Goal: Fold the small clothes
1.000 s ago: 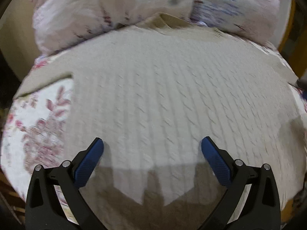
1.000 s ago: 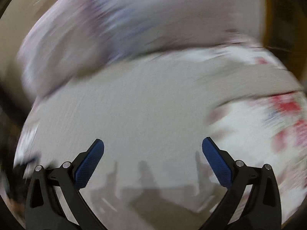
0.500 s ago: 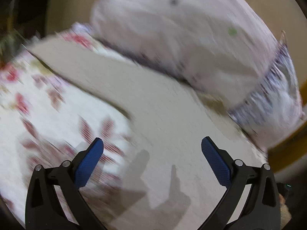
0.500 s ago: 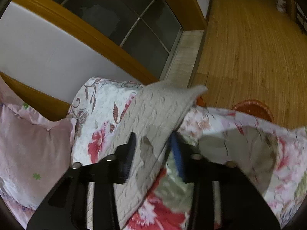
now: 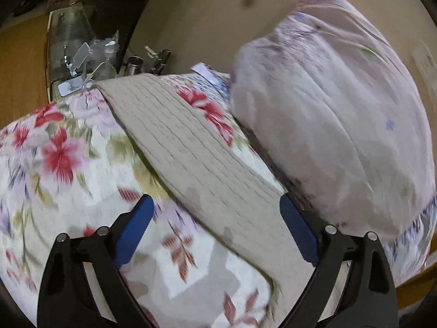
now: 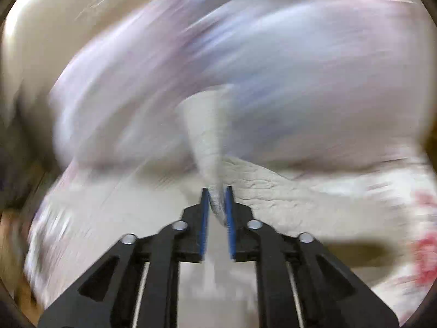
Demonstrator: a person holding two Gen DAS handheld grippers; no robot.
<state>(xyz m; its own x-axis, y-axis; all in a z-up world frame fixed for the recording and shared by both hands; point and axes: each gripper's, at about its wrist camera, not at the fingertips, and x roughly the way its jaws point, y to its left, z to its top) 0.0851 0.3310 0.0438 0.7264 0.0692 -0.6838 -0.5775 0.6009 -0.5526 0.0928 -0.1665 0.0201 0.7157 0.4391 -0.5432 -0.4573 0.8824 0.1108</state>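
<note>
A beige cable-knit sweater lies on a floral bedspread. In the left wrist view its long sleeve [image 5: 191,147] stretches diagonally from the upper left down between the fingers of my left gripper [image 5: 215,229], which is open and empty just above it. In the blurred right wrist view my right gripper [image 6: 217,205] is shut on the other sleeve [image 6: 207,136], which stands up from the jaws, lifted over the sweater's body [image 6: 273,191].
The floral bedspread [image 5: 60,164] covers the bed. A large pink pillow [image 5: 327,125] lies at the right, close to the sleeve. A bedside stand with glassware and clutter [image 5: 82,54] sits beyond the sleeve's cuff. Pillows [image 6: 245,68] fill the right wrist view's background.
My left gripper has swung from the sweater's body out over the left sleeve. My right gripper has shut on the right sleeve and carried it back over the sweater.
</note>
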